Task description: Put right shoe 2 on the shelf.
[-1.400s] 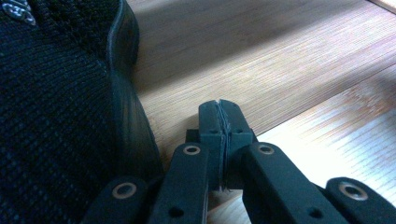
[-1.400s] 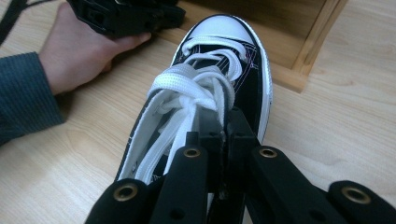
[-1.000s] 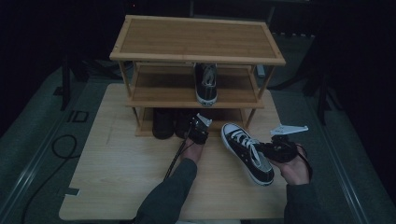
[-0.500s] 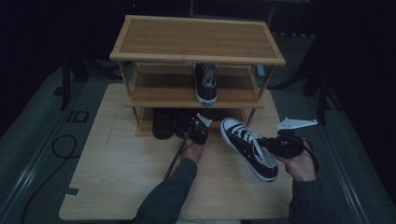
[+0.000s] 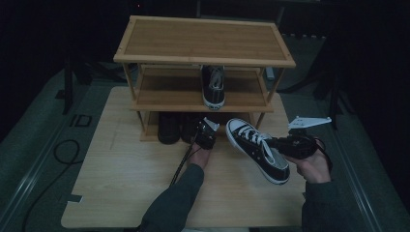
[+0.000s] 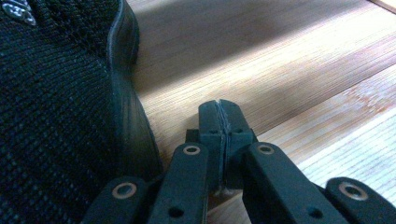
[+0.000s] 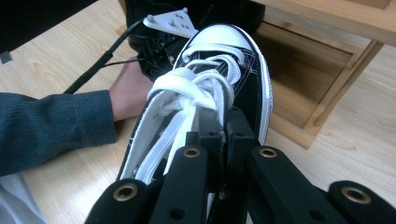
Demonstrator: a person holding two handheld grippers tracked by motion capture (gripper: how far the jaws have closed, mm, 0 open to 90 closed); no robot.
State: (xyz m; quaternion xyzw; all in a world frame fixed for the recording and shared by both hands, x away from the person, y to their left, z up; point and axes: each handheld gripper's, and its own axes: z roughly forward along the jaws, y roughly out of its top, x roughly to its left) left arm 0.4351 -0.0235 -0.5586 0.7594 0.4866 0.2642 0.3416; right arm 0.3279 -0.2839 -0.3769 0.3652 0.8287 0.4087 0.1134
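Right tongs (image 7: 223,140) clamped on sneaker (image 5: 258,149) side wall; left tongs (image 6: 219,109) closed, empty, beside dark shoe (image 6: 56,107).

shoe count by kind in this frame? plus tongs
Black-and-white sneakers: 2, one held in the right tongs (sneaker), one on the rack's middle shelf
Dark shoes on the bottom level of the rack: 2, as far as the dim high view shows
Tongs: 2, with the left tongs beside the dark shoes
Total: 6
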